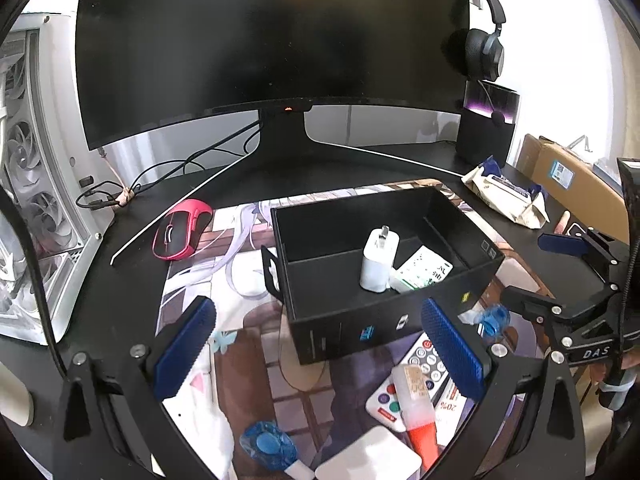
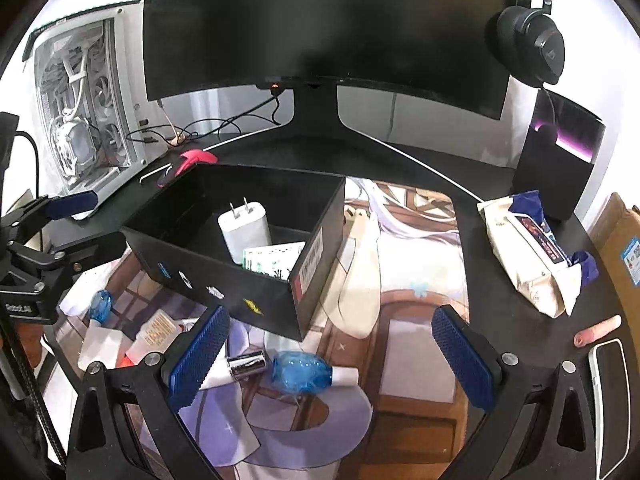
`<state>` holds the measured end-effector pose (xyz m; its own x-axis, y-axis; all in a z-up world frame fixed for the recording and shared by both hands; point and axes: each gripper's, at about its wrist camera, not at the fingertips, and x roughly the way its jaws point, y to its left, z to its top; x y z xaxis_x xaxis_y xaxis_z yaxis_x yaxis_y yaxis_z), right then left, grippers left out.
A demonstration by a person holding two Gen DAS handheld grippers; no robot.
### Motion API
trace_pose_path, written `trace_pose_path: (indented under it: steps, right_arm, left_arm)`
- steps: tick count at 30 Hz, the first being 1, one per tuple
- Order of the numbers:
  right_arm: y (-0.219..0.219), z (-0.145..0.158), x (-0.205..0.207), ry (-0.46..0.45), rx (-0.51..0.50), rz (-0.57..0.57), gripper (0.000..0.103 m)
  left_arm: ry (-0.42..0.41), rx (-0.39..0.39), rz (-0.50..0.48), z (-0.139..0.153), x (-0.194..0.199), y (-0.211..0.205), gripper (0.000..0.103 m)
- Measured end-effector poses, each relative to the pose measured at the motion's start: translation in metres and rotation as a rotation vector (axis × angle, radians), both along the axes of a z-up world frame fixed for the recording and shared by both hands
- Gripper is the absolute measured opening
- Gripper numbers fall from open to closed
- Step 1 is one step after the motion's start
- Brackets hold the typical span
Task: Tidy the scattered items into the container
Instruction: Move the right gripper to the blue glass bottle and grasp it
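Observation:
A black open box [image 1: 472, 280] [image 2: 256, 300] stands on the printed desk mat and holds a white charger [image 1: 378, 260] [image 2: 246, 230] and a green-white packet [image 1: 422, 270] [image 2: 272, 262]. My left gripper [image 1: 320, 344] is open and empty, hovering before the box. Under it lie a white remote [image 1: 408, 384], a glue bottle with an orange cap [image 1: 416, 404], a blue-topped bottle [image 1: 268, 446] and a white block [image 1: 368, 460]. My right gripper [image 2: 330, 356] is open and empty above another blue-topped bottle [image 2: 304, 372] and a silver cylinder [image 2: 248, 364].
A monitor [image 1: 272, 40] on its stand fills the back. A pink mouse [image 1: 180, 230] lies left of the box, a PC case [image 1: 36, 184] at far left. A wipes pack [image 2: 532, 256], a black speaker [image 2: 560, 160] and headphones [image 2: 532, 48] are on the right.

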<state>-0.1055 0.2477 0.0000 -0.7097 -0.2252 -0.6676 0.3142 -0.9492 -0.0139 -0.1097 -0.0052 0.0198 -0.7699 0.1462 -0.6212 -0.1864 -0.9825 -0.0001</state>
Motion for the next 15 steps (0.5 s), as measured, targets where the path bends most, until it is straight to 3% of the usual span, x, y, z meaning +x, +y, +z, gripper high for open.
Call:
trace_pose_path:
  steps: [15]
  right_arm:
    - [0.002,-0.022,0.004,-0.032,0.01,-0.014,0.103]
  left_arm:
    - [-0.027,0.018,-0.01,-0.016,0.017,0.005,0.103]
